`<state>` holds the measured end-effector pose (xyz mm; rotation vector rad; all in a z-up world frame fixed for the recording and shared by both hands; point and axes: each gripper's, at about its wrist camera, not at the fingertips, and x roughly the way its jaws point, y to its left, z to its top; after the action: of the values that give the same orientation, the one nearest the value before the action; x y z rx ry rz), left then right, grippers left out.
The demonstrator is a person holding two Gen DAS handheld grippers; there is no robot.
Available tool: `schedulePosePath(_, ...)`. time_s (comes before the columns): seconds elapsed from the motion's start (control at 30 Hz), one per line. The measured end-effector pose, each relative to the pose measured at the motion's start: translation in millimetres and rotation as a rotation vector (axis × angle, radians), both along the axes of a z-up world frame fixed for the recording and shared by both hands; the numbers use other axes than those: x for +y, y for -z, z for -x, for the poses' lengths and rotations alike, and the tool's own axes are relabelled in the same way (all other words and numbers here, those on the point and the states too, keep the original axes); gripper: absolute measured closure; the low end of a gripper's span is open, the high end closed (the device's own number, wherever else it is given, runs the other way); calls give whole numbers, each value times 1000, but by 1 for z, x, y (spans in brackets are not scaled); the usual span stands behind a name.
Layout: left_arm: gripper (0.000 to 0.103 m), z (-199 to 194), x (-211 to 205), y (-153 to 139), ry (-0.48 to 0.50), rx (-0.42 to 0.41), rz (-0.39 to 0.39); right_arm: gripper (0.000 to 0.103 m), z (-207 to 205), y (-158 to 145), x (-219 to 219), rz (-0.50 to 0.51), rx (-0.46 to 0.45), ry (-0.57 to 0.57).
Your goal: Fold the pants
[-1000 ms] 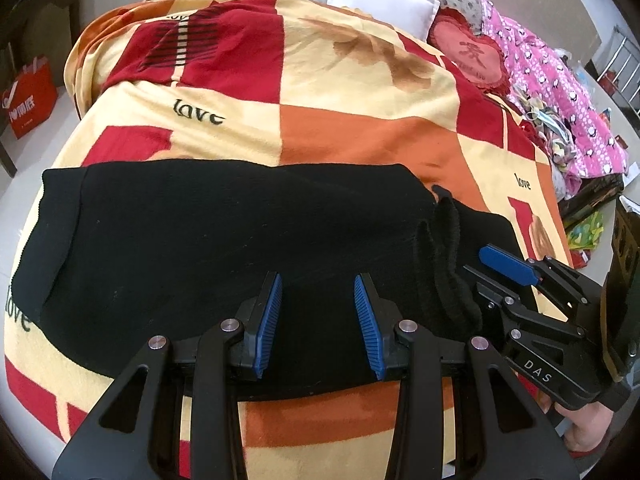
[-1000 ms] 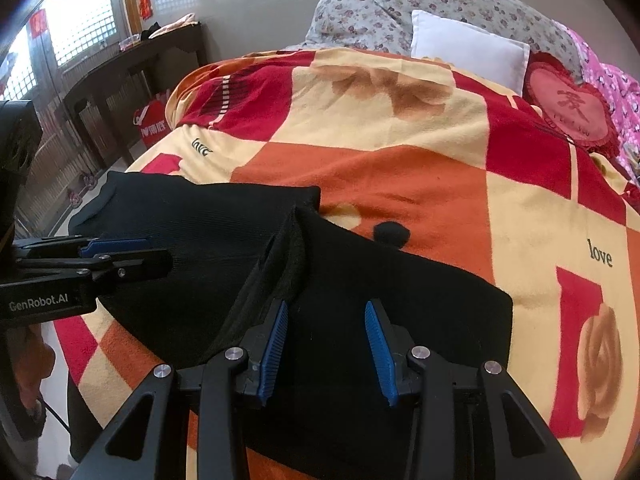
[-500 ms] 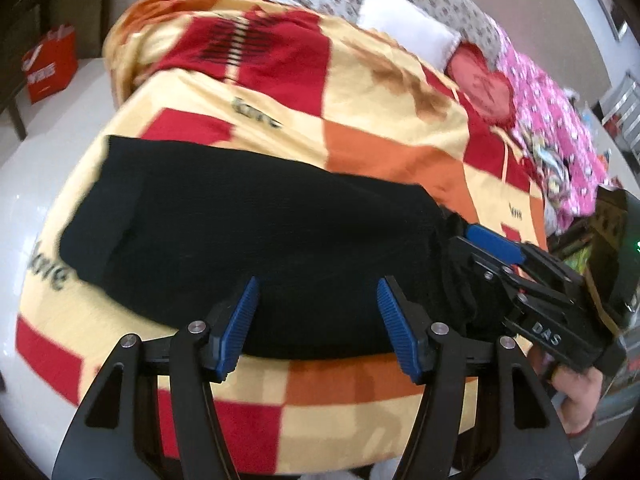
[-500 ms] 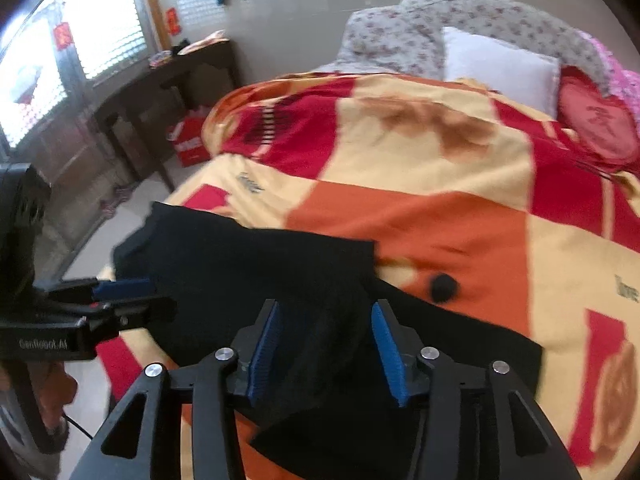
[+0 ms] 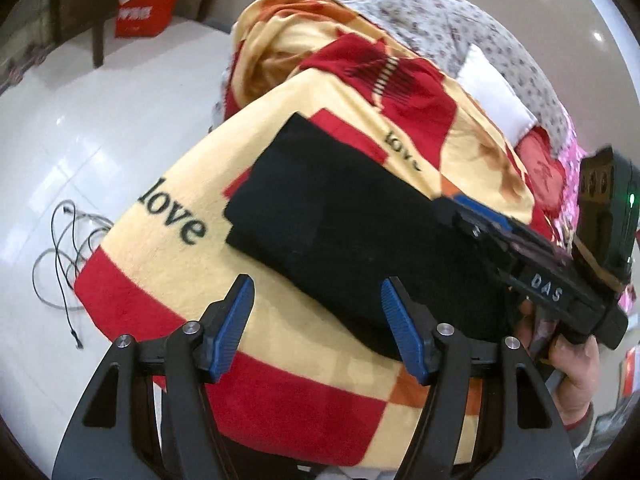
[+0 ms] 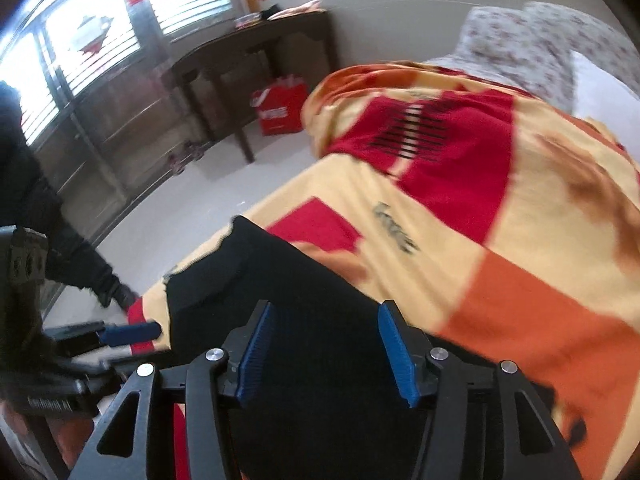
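The black pants (image 5: 340,216) lie flat along the near edge of a bed, on a red, orange and yellow blanket (image 5: 168,264). My left gripper (image 5: 318,316) hovers over the blanket at the pants' near edge. Its jaws are opening and hold nothing. In the same view my right gripper (image 5: 464,208) reaches over the pants from the right, with a hand (image 5: 572,364) on its grip. In the right wrist view the right gripper (image 6: 326,344) hangs above the pants (image 6: 280,280). Its jaws are opening, with cloth below them and the pads not pressing. The left gripper (image 6: 132,340) shows at the left.
A red bag (image 5: 144,8) stands on the white floor by a dark wooden table (image 6: 240,64). Loose cables (image 5: 64,248) lie on the floor left of the bed. A white pillow (image 5: 496,96) and floral bedding (image 6: 516,48) are at the bed's far end.
Both grippers swung left along the pants toward the bed's corner and their jaws widened. The raised fold of black cloth at the right gripper now lies flat.
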<state>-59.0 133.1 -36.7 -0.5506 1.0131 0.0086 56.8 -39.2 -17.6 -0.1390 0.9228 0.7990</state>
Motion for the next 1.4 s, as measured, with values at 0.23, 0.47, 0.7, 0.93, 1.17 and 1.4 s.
schedulePosePath(0.23,37,-10,-1,14,-24,19,16,47,-29,21,55,50,16,-109)
schedulePosePath(0.47,26,-23,0,16,-40,-24,24,51,-48,45,68,-44,118,-152)
schedulePosePath(0.7,74,-32,-10,-5,60,-109,57,88,-41,19,34,-241,118,-91)
schedulePosePath(0.93,80,-11,-73,-74,286,-333,-7,89,1,-48,-59,-423,1,21)
schedulePosePath(1.17,80,-9,-166,-55,522,-307,-28,96,47,-29,-184,-419,18,335)
schedulePosePath(1.4,77,-3,-220,-26,689,-229,-145,72,76,9,-283,-481,105,670)
